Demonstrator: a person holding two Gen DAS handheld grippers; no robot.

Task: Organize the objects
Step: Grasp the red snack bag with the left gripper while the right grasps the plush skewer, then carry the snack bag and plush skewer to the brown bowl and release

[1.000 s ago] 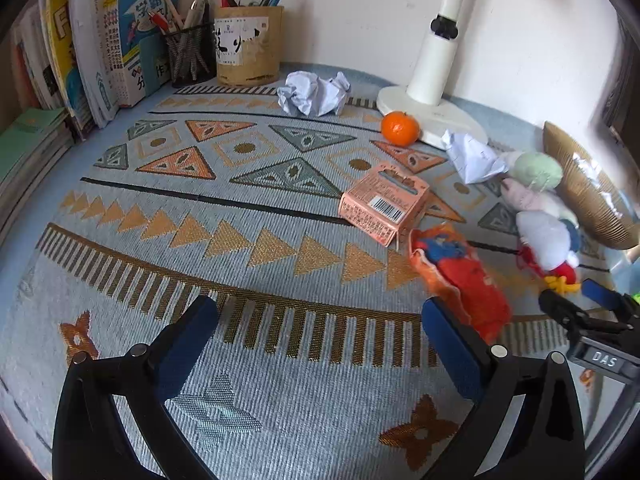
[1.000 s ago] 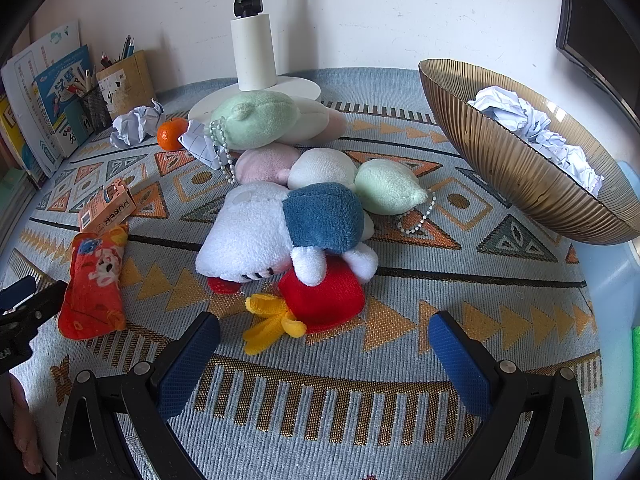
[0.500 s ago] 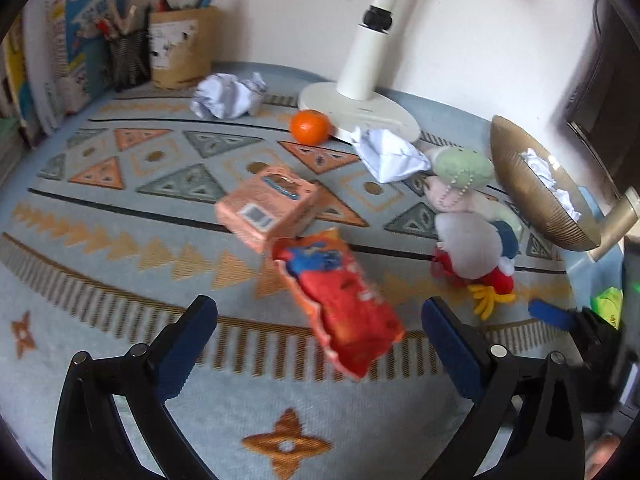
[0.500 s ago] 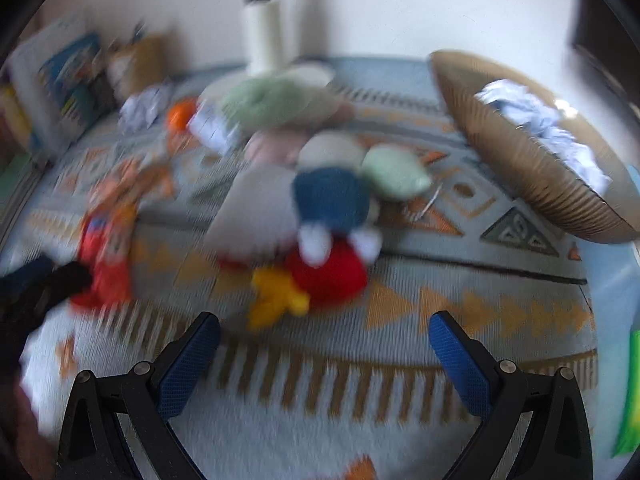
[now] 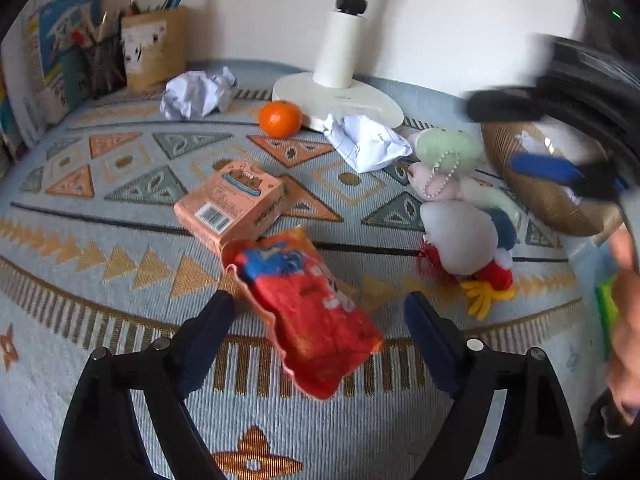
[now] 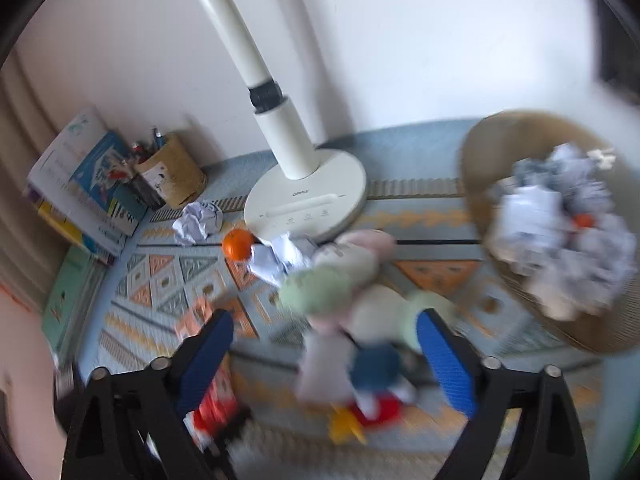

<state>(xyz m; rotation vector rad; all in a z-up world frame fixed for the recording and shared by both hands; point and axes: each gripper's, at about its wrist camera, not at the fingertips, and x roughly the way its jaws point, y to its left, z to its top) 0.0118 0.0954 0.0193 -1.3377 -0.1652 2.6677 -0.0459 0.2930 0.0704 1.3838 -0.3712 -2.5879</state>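
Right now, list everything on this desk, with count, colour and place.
snack bag: one, red and orange, between the left jaws, not yet pinched
box: one, pink, just behind the snack bag
orange: one, orange, by the lamp base
lamp: one, white, at the back wall
paper balls: two loose, white, either side of the orange
soft toys: a pile, green, pink, white, blue, red, right of centre
bowl: one, brown, far right, full of paper
pen pots: two, tan and dark, back left
books: several, back left
left gripper: closing
right gripper: closing, over the toys

Red snack bag (image 5: 308,312), orange tangerine (image 5: 280,118), pale-blue triangle-patterned cloth (image 5: 100,184)
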